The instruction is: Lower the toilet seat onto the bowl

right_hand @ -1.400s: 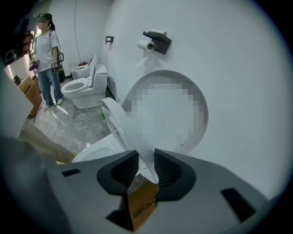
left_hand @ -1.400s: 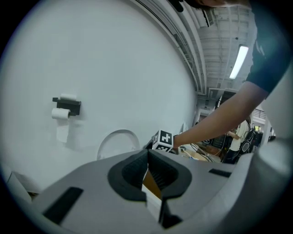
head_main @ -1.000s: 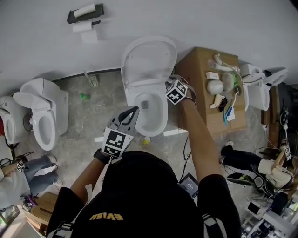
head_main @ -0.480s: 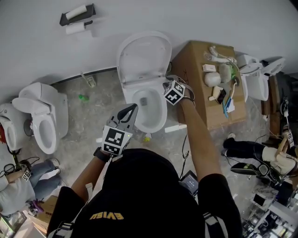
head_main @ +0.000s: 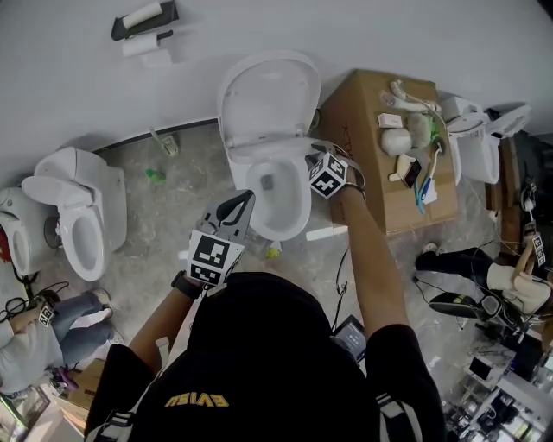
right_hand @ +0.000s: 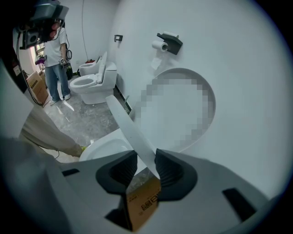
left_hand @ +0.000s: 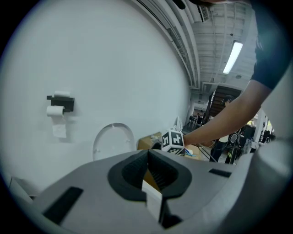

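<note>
A white toilet [head_main: 276, 186] stands against the wall with its lid [head_main: 268, 91] upright. In the right gripper view the lid [right_hand: 183, 109] leans on the wall and the toilet seat [right_hand: 130, 130] runs edge-on as a white band, tilted away from the lid above the bowl [right_hand: 105, 146]. My right gripper [right_hand: 145, 167] is shut on that seat's rim, with the pads pressing on both sides of it. From the head view the right gripper [head_main: 308, 159] sits at the toilet's right side. My left gripper [head_main: 249, 200] hovers in front of the bowl, shut and empty [left_hand: 147, 155].
A cardboard box [head_main: 371, 147] with small items on top stands right of the toilet. Another toilet [head_main: 78, 216] is at the left and a third one [head_main: 475, 155] at the far right. A paper holder [head_main: 143, 22] hangs on the wall. A person [right_hand: 57, 59] stands further off.
The head view has shifted a little. My right gripper stays at the seat's right side and has drifted slightly toward the bowl. The left gripper has barely moved.
</note>
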